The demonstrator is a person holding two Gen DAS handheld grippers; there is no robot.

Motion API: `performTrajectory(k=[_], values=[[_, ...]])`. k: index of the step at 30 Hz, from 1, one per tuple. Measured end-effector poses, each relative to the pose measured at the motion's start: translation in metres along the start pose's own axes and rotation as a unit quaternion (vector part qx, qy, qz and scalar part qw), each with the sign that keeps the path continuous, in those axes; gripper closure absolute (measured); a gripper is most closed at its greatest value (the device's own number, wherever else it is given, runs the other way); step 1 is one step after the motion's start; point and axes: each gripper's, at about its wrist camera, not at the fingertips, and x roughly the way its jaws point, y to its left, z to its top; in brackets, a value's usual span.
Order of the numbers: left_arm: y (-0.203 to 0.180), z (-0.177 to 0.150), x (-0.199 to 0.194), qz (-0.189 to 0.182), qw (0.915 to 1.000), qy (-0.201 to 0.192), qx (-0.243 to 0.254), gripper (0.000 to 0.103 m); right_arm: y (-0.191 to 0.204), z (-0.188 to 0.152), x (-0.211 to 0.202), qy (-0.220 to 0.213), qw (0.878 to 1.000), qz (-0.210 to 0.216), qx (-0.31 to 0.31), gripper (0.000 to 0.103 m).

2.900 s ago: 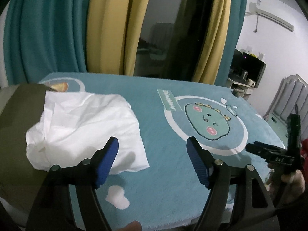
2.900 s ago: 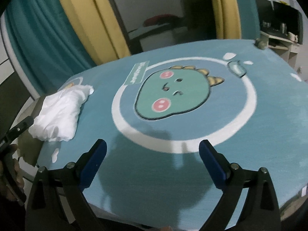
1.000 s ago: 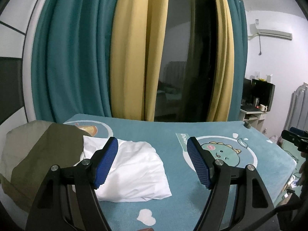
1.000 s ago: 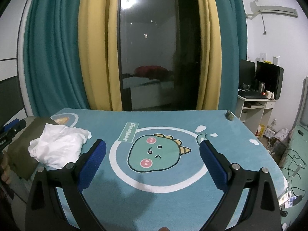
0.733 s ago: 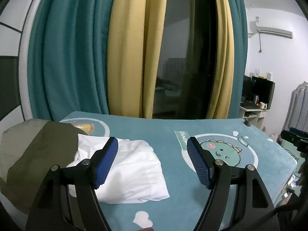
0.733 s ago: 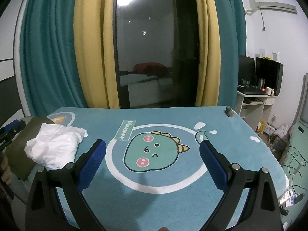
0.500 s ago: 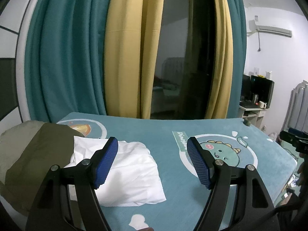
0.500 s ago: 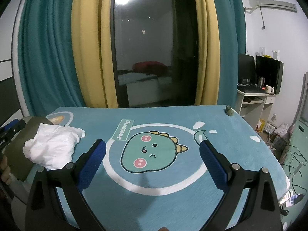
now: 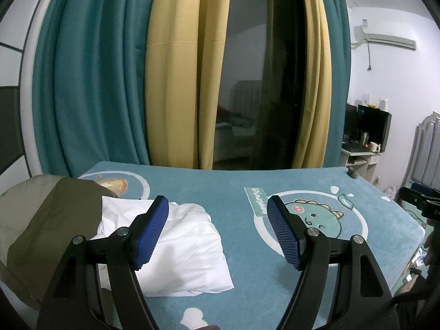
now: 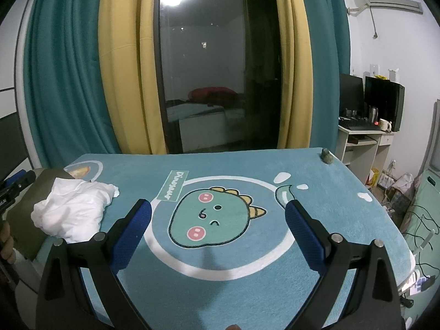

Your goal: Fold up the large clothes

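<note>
Both grippers hang above the near edge of the teal blanket [image 10: 316, 181], and neither one has hold of anything. The left gripper [image 9: 216, 229] has its blue pads spread wide with only air between them, raised over the blanket's left side. The right gripper [image 10: 218, 232] is likewise released, its jaws parted around nothing, above the middle of the blanket where the green dinosaur print [image 10: 211, 217] sits inside its white ring.

The white garment [image 9: 178, 243] lies in a loose, rumpled bundle near the left edge of the blanket, toward the near-left corner. Its left part rests against or on an olive-green cloth [image 9: 46, 228] that lies along that left edge; from here I can't quite tell how far the two overlap. In the left wrist view the left gripper's left pad crosses in front of the garment, though it looks to be above the garment rather than touching it. The garment is well apart from the dinosaur print.

A small greenish figure [image 10: 326, 156] stands at the far-right corner of the blanket. Beyond the far edge hang teal and yellow curtains [image 10: 121, 82] around a dark glass door [image 10: 217, 68]. Off to the right there is a desk [image 10: 360, 143] with a monitor, and an air conditioner [image 9: 390, 41] is mounted high on the white wall.
</note>
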Motion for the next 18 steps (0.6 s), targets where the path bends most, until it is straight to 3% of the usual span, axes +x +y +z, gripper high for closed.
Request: performTrajectory(k=[18], values=[[-0.0023,0.0007,0.0008,-0.001,1.0,0.0,0.001,0.026,0.0004,-0.0005,0.0001,0.0,1.0,0.0,0.0,0.006]])
